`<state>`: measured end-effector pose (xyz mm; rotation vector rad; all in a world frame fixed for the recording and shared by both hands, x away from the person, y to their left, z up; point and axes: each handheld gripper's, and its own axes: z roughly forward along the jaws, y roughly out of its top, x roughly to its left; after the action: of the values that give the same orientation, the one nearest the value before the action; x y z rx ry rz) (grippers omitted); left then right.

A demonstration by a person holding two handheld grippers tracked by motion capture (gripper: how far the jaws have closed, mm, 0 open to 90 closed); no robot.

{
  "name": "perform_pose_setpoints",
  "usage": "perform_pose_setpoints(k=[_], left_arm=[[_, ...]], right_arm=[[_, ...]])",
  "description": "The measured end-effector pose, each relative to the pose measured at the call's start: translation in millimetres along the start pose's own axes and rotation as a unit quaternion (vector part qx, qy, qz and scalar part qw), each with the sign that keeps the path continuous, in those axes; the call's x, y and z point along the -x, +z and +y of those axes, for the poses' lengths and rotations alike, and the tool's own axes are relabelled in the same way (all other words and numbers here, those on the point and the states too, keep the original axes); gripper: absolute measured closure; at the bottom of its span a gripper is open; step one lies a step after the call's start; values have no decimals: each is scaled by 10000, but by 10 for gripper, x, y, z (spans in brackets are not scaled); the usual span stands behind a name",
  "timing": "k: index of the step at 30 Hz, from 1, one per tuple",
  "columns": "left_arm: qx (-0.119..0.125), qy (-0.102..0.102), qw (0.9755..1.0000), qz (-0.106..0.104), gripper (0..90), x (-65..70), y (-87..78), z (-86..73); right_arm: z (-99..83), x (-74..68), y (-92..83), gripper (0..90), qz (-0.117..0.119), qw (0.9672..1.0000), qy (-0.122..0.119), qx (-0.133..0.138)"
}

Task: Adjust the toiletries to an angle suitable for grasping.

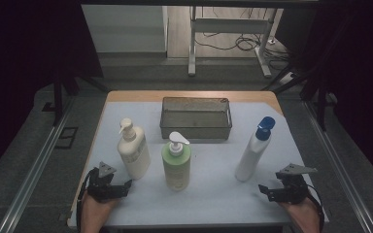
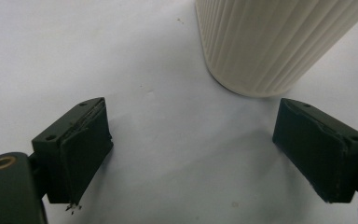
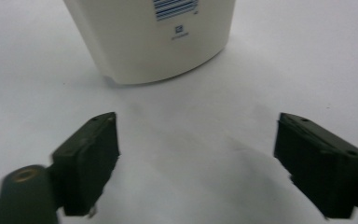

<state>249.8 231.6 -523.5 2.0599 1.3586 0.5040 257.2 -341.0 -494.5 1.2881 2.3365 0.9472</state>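
Left gripper [image 1: 126,185] sits at the near left corner of the white-covered table [image 1: 213,194], jaws wide apart, nothing between them. Left gripper view: both black pads [image 2: 81,149] hover low over bare tabletop, and the ribbed base of the cream pump bottle [image 2: 265,42] stands just ahead, offset toward the right-hand jaw, not touching either pad.

Right gripper [image 1: 266,191] is at the near right corner, jaws also spread wide and empty. Right gripper view: the base of the white bottle with the blue cap [image 3: 154,37] is straight ahead, slightly toward the left-hand jaw, clear of both pads [image 3: 91,158]. Barcode and small print on its label face the camera.

High view, near to far:
- Person's hands come in from the bottom edge, one per gripper; a grey three-cornered plate sits on top of each.
- Cream pump bottle [image 1: 133,153] is upright, just beyond the left gripper.
- Green pump bottle [image 1: 176,165] with white pump head is upright, mid table, just right of the cream one, apart from it.
- White bottle with the blue cap [image 1: 253,153] leans a bit to the right, just beyond the right gripper.
- Metal mesh basket [image 1: 195,130] sits behind the green bottle toward the far edge, centred, well apart from both grippers. Can't tell if anything is inside.
- Past the table: floor, a white desk frame [image 1: 230,24] and loose cables [image 1: 243,43].
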Motion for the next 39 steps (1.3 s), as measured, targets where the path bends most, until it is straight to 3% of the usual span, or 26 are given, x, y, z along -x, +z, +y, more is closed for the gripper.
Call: perform_pose_setpoints(k=[6, 14, 22, 23, 29, 39], left_arm=[[2, 1, 10000, 3, 109, 1, 0, -1], [2, 1, 10000, 3, 108, 1, 0, 0], [3, 2, 10000, 3, 109, 1, 0, -1], [3, 0, 10000, 2, 109, 1, 0, -1], [3, 2, 10000, 3, 109, 1, 0, -1], [3, 3, 10000, 3, 108, 1, 0, -1]], right_arm=[[38, -60, 36, 6, 77, 9998, -4, -184], [102, -75, -14, 0, 47, 9999, -107, 31], [161, -187, -9, 5, 577, 9983, -19, 57], [189, -236, -19, 101, 668, 9977, -32, 48], [252, -356, -46, 409, 908, 9957, -53, 193], [325, -564, -66, 690, 823, 9941, -273, 658]])
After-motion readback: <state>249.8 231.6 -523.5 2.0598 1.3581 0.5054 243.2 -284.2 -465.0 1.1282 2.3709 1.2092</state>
